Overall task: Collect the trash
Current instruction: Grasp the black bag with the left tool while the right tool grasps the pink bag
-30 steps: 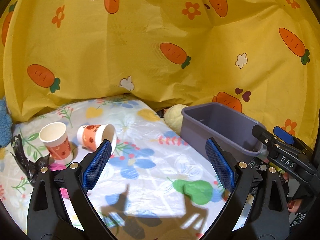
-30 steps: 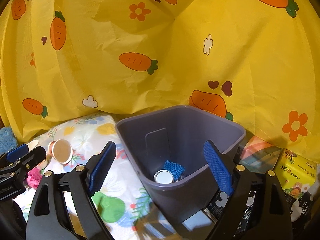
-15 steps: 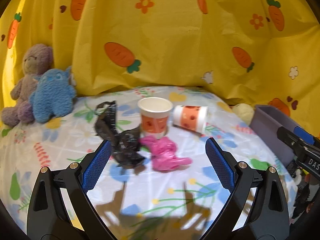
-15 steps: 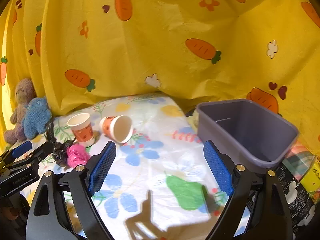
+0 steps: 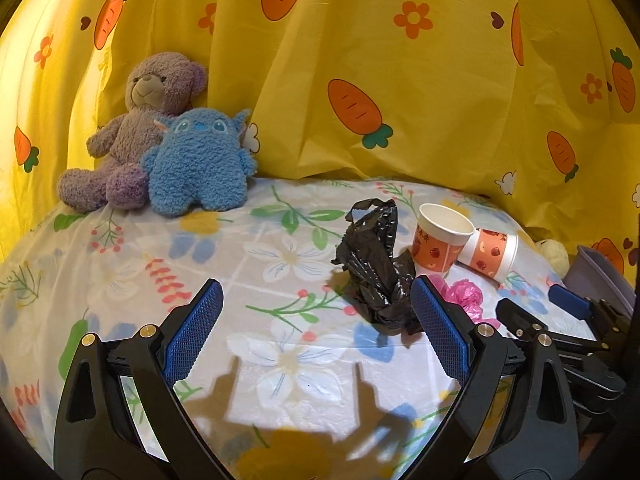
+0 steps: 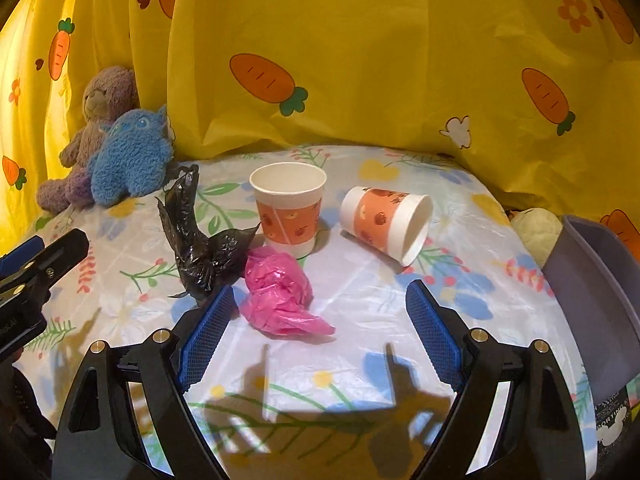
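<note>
We see the trash gathered in one cluster on a flowered sheet [image 6: 360, 280]: a crumpled pink bag [image 6: 280, 292], a crumpled black bag [image 6: 200, 248] touching its left side, an upright paper cup [image 6: 288, 208] just behind the pink bag, and a second paper cup [image 6: 386, 222] lying on its side to the right, its mouth facing right and toward us. In the left wrist view the same cluster sits to the right of centre, with the black bag [image 5: 378, 268] in front, the upright cup [image 5: 442, 238] behind it, the tipped cup [image 5: 490, 254] leaning against that one, and the pink bag [image 5: 464, 296] partly hidden behind a blue pad. Our right gripper [image 6: 318, 334] hovers low over the sheet with its jaws wide apart; they have just narrowed slightly, and the front of the pink bag lies between them without touching either pad. Our left gripper [image 5: 316, 334] also stands wide open and holds nothing, with only bare sheet [image 5: 280, 264] between its pads and the black bag just beyond its right fingertip. A grey bin [image 6: 592, 280] stands at the right edge of the sheet, with a pale lumpy object [image 6: 536, 230] behind it. At the far left, a blue plush [image 6: 130, 158] sits leaning against a purple-brown teddy bear [image 6: 100, 120]. A yellow curtain [image 6: 380, 60] printed with carrots hangs behind everything.
</note>
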